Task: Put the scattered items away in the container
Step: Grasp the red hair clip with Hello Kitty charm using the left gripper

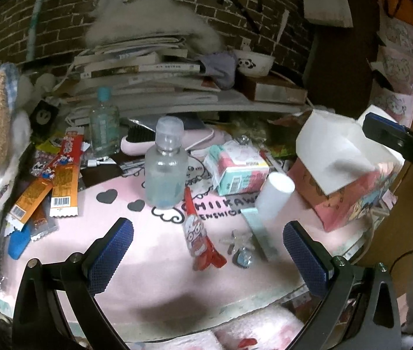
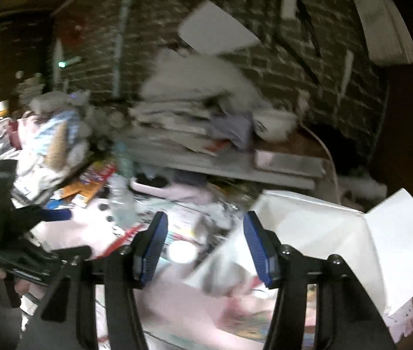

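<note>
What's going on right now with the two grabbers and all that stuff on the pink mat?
Left gripper open, empty, above the mat. Right gripper open, empty, by the open box. Clear bottle, red snack packet, white tube not yet boxed.

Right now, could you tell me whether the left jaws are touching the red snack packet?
Apart. In the left wrist view the left gripper is open, and pink mat shows between each blue pad and the red snack packet.

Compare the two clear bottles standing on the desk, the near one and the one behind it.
The near frosted bottle has a translucent, colourless cap; the far bottle has a light blue one. The near one looks squat and cloudy; the far one is slimmer, clearer and carries a printed label. The near one stands on the pink mat; the far one stands behind it among snack packets. Both are upright and capped.
</note>
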Tool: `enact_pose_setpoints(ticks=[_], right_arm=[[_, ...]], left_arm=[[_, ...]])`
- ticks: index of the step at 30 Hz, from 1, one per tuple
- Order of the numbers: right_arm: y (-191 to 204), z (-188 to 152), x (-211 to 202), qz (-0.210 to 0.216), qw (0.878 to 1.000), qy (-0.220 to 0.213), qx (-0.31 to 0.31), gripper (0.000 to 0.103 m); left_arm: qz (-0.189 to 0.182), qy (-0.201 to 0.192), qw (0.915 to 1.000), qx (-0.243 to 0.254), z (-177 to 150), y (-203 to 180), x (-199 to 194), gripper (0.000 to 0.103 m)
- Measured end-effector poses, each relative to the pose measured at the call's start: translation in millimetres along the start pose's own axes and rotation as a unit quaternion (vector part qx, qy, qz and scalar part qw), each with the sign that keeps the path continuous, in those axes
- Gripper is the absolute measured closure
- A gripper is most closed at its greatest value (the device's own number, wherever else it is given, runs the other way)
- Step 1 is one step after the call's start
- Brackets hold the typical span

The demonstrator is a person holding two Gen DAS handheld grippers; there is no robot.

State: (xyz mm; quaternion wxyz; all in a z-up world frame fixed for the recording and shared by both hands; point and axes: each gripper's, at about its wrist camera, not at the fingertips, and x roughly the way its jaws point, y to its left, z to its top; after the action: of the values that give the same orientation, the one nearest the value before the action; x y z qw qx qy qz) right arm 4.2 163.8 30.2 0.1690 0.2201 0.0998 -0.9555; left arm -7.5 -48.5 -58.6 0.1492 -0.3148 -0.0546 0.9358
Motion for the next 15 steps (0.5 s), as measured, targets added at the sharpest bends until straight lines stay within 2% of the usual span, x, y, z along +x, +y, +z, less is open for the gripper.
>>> enact_pose_setpoints(ticks=[2, 5, 11, 13, 15], right_arm=[[19.4, -9.4, 0.5, 0.036, 0.999, -0.006, -0.010, 0.052], [39.2, -25.4, 6.5, 0.062, 0.998, 0.005, -0.010, 0.047], [48.1, -64.5, 35.5, 0.041, 0.997, 0.054, 0.026, 0.034], [40.1, -73.6, 42.7, 0.052, 0.995, 0.069, 0.046, 0.029], [35.0, -81.6, 49.0, 0.063, 0.992, 0.083, 0.066, 0.028]], left_arm=[[-0.006, 0.004, 1.0000, 0.002, -4.8, 1.7, 3.8, 0.000], [-0.007, 0.014, 0.9999, -0.001, -11.3, 4.5, 12.6, 0.000], [0.014, 0.026, 0.9996, 0.002, -21.5, 8.5, 29.2, 0.001], [0.017, 0.027, 0.9995, 0.002, -23.7, 9.7, 33.5, 0.001], [0.016, 0.030, 0.9994, 0.002, -25.4, 10.5, 38.4, 0.001]])
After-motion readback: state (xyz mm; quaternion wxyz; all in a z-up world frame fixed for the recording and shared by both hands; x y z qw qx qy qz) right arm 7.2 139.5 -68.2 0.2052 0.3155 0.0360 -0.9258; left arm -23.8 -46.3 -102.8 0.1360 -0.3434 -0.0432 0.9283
